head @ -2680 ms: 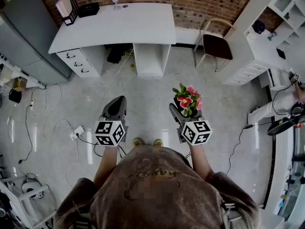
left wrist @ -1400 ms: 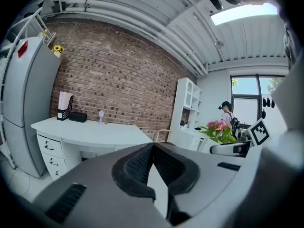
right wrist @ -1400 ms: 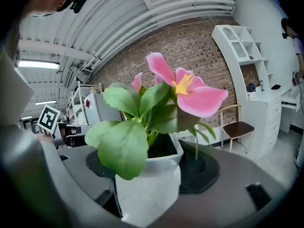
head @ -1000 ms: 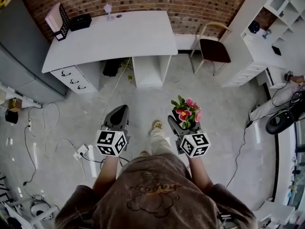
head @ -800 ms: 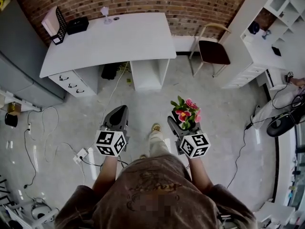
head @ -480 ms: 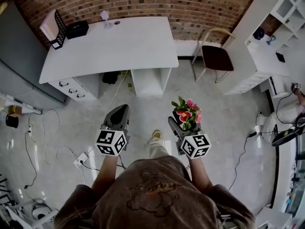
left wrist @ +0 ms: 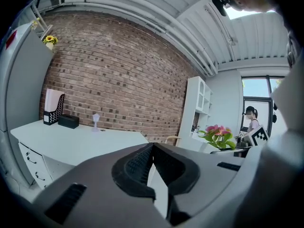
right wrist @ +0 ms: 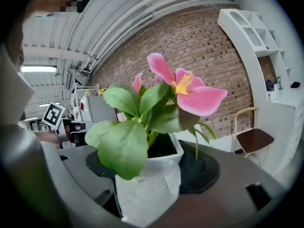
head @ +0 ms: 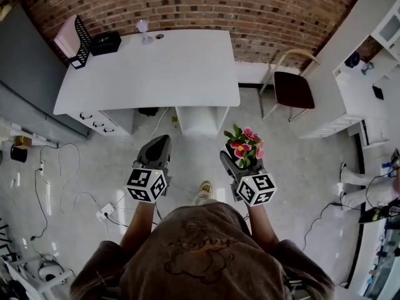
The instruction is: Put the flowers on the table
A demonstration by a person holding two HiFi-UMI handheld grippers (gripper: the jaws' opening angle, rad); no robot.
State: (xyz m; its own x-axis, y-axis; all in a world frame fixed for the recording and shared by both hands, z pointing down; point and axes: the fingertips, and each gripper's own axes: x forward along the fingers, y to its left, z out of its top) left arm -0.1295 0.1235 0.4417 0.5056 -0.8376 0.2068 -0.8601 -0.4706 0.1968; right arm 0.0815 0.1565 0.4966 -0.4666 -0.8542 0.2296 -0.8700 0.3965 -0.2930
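Nearest, right tool [head: 240,162]: jaws spread wide and clamped on the white pot [right wrist: 151,186], one pad on each side of it
Flowers [head: 245,144]: pink blooms and green leaves standing upright in that pot, carried in the air over the floor [head: 187,136], well short of the table
Left tool [head: 157,149]: jaws pressed together at the tips with nothing between them, held level beside the right one
My shoe [head: 205,187]: one toe showing on the floor between my two forearms
Cables [head: 47,186]: loose loops lying on the floor to my left
Table [head: 156,67]: white, ahead of both tools, with drawers under its left end
Chair [head: 292,87]: dark seat and pale frame, just off the table's right end
Far edge of the table: a black mesh file holder [head: 75,37] with pale papers at the left corner, a black box [head: 105,42] just beside it, a small clear stemmed piece [head: 144,31] further right
Brick wall [head: 250,8]: red-brown, directly behind the table
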